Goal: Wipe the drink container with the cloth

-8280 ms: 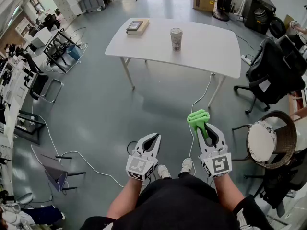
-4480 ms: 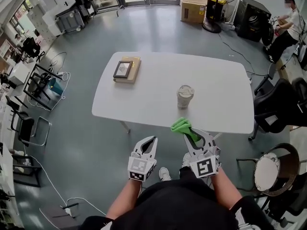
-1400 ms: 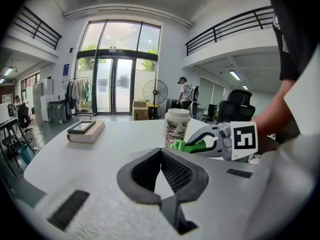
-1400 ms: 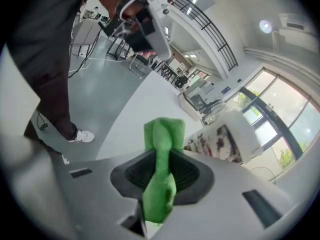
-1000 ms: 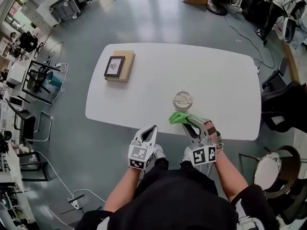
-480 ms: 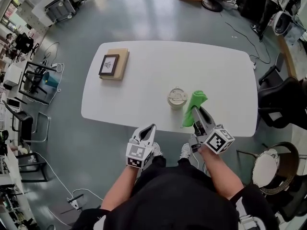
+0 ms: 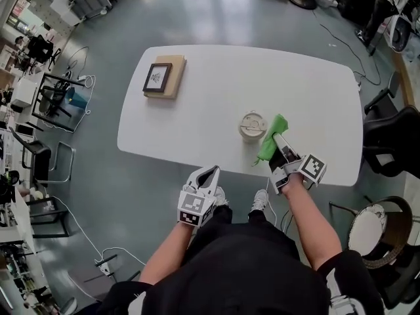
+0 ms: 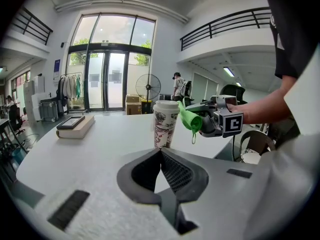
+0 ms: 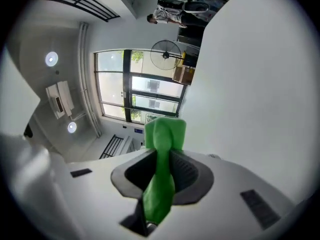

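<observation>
Head view: the cup (image 7: 252,126) stands upright on the table (image 7: 197,97), and the right gripper (image 7: 278,139) holds the cloth (image 7: 272,136) just beside it. The left gripper (image 7: 210,172) hangs off the table.

Left gripper view: 2 jaws together, empty.

Right gripper view: jaws clamp the cloth.

The left gripper (image 7: 211,172) is held low near the body, jaws together, while the right gripper (image 7: 280,143), arm stretched forward, is rolled sideways and clamps the cloth (image 7: 272,134).
</observation>
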Tool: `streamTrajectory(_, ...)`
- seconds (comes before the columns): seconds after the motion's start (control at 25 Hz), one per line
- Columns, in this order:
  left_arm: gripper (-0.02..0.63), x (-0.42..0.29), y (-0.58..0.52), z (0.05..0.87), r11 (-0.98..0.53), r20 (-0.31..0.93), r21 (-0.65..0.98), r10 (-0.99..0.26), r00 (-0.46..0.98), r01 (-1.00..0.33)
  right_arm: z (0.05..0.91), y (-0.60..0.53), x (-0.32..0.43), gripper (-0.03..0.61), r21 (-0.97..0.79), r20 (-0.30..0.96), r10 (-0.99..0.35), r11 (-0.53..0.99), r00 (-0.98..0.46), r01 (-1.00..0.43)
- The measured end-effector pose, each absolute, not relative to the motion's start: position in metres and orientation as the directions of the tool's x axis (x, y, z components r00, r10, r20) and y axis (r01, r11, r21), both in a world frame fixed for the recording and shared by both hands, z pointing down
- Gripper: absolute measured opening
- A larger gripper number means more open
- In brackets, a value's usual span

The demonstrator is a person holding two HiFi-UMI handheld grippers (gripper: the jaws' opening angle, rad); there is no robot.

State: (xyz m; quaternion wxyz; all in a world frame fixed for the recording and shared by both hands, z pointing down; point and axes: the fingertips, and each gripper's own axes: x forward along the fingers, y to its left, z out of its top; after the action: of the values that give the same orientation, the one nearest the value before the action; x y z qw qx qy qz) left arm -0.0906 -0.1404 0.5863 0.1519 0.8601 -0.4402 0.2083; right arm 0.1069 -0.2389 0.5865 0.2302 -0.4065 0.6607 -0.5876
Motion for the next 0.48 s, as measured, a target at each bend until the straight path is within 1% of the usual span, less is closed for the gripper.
streamTrajectory(0.16, 0.008, -0.09, -0.139, 0.589, -0.563, 0.498, 0.084, -0.691, 0.524, -0.822, 0.592, -0.247, 0.096, 0.086, -0.979, 0.138, -0.785, -0.018, -0.604, -0.201)
streamTrajectory(0.28, 0.008, -0.089, -0.142, 0.587, -0.557, 0.501, 0.081, -0.694, 0.517, -0.827, 0.594, -0.252, 0.09, 0.087, -0.983, 0.125, -0.768, -0.011, -0.628, -0.182)
streamTrajectory(0.36, 0.008, -0.088, -0.142, 0.589, -0.561, 0.502, 0.084, -0.691, 0.521, -0.824, 0.596, -0.255, 0.087, 0.087, -0.98, 0.151, -0.761, -0.031, -0.631, -0.197)
streamTrajectory(0.48, 0.008, -0.088, -0.14, 0.593, -0.564, 0.502, 0.094, -0.685, 0.529, -0.82, 0.603, -0.256, 0.09, 0.091, -0.964, 0.209, -0.756, -0.051, -0.62, -0.262)
